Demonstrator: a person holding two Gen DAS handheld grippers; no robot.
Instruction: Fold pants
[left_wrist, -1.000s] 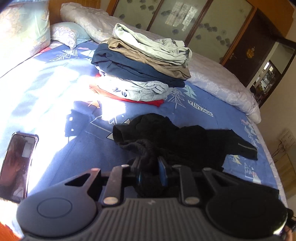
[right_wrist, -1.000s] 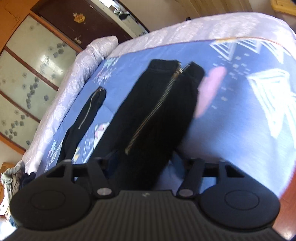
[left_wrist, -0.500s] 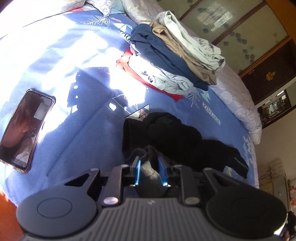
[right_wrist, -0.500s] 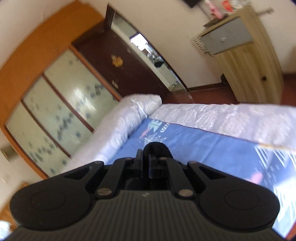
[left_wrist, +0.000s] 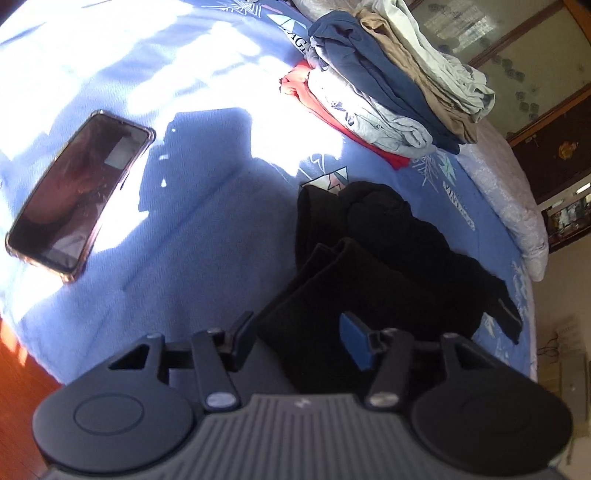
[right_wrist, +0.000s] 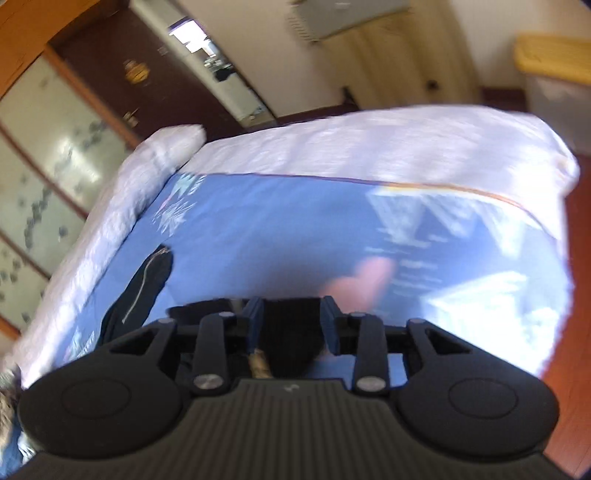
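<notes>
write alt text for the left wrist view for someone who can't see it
The left gripper, jaws open, sits over crumpled black pants on a blue patterned bedsheet. A phone lies screen-up to the left, and a stack of folded clothes sits behind the pants.

Bed (left_wrist: 207, 221): pants (left_wrist: 388, 258), phone (left_wrist: 77, 195), seemingly clothes stack (left_wrist: 388, 85).

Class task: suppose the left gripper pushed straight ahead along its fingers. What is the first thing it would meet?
The left gripper is open, and the black pants already lie between its fingers and just ahead, so it would most likely meet them first. The pile of folded clothes lies farther on; depth is hard to judge.
</notes>
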